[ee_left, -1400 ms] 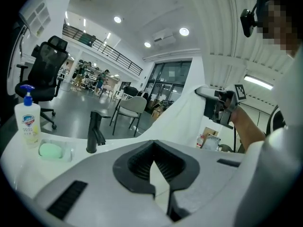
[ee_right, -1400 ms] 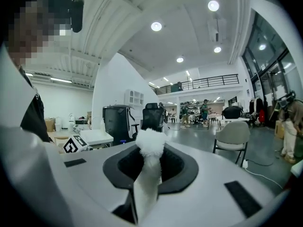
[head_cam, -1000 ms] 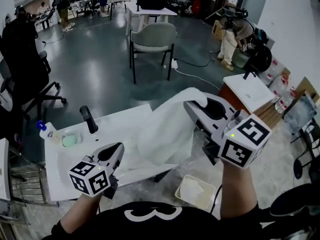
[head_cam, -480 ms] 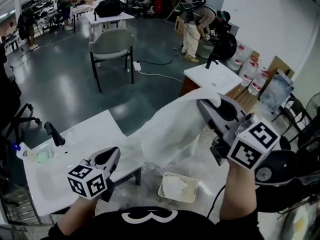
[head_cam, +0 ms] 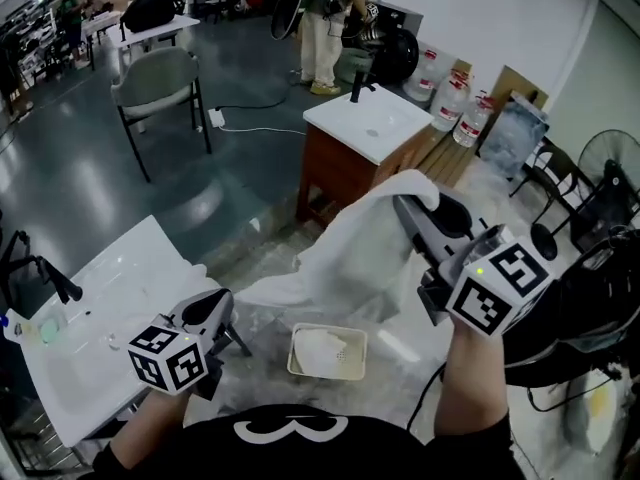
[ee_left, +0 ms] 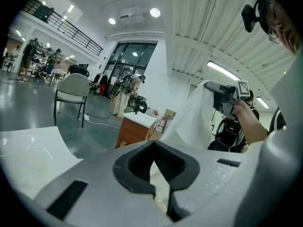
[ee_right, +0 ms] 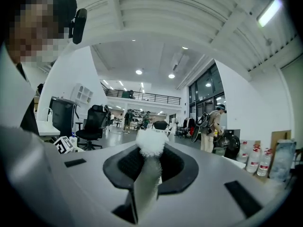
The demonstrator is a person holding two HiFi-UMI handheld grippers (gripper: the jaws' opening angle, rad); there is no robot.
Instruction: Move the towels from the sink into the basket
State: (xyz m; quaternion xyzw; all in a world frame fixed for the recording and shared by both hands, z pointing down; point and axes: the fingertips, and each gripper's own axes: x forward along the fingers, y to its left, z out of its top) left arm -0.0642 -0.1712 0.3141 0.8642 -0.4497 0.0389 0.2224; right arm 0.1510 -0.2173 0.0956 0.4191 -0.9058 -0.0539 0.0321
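Note:
My right gripper (head_cam: pixel 418 206) is shut on the top edge of a white towel (head_cam: pixel 345 258). The towel hangs in the air from it, its lower end trailing left above the floor. In the right gripper view a fluffy tuft of the towel (ee_right: pixel 151 143) sticks up from between the jaws of the right gripper (ee_right: pixel 150 161). The cream basket (head_cam: pixel 300 364) stands on the floor below, between my arms, with a white towel (head_cam: pixel 325 347) in it. My left gripper (head_cam: pixel 208 311) (ee_left: pixel 155 167) is shut and empty, beside the white sink (head_cam: pixel 95 343) at the lower left.
A black faucet (head_cam: pixel 60 280) stands at the sink's left end. A wooden vanity with a white basin (head_cam: pixel 365 133) is ahead, with water bottles (head_cam: pixel 455 98) behind it. A grey chair (head_cam: pixel 160 78) and a person (head_cam: pixel 322 18) are further back. A fan (head_cam: pixel 615 183) stands at the right.
The head view has swung right. My right gripper has carried the towel away from the sink, and it now hangs above the floor by the basket. The left gripper stays low and shut.

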